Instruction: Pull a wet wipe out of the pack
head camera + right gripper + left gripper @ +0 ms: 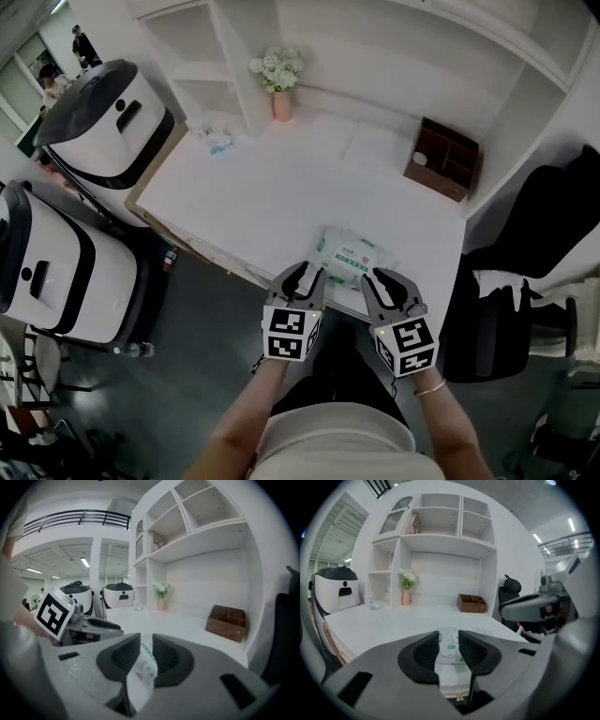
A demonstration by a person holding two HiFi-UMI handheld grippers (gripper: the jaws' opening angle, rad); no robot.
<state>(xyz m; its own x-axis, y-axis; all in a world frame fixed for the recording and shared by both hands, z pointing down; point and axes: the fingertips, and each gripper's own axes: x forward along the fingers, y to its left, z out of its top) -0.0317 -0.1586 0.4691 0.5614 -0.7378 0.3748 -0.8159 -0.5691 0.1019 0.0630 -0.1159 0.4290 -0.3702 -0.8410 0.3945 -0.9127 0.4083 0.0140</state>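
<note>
One wet-wipe pack (354, 255), white with green print, lies flat on the white worktop (272, 202), close to its near edge and directly in front of me. Two tools are beside it. My left tool (302, 274) is at the pack's near left corner and my right tool (386, 279) at its near right corner, side by side, both pointing a little downward. Whether either tip touches the pack I cannot tell. Left gripper view: the left tool (449, 637) has its jaws apart by a narrow gap with nothing clamped, and the pack (450, 648) shows through the gap, lying beyond the pads. Right gripper view: the right tool (146, 639) also has its jaws apart and holds nothing, and the pack (145, 663) fills the gap at a slant. Counted further out: one pink vase (281, 103) of white flowers at the back, one brown wooden box (443, 157) with compartments at back right, one white shelf unit (211, 56) on the wall, two white-and-black machines (103, 117) on the floor to the left, and one black chair (539, 234) to the right. Hard to make out: the tools cover the pack's near edge in the head view, its print is too small to read, and I cannot find its opening. I cannot identify a small pale crumpled item (217, 141) near the vase, and the chair is cut off at the frame edge.
</note>
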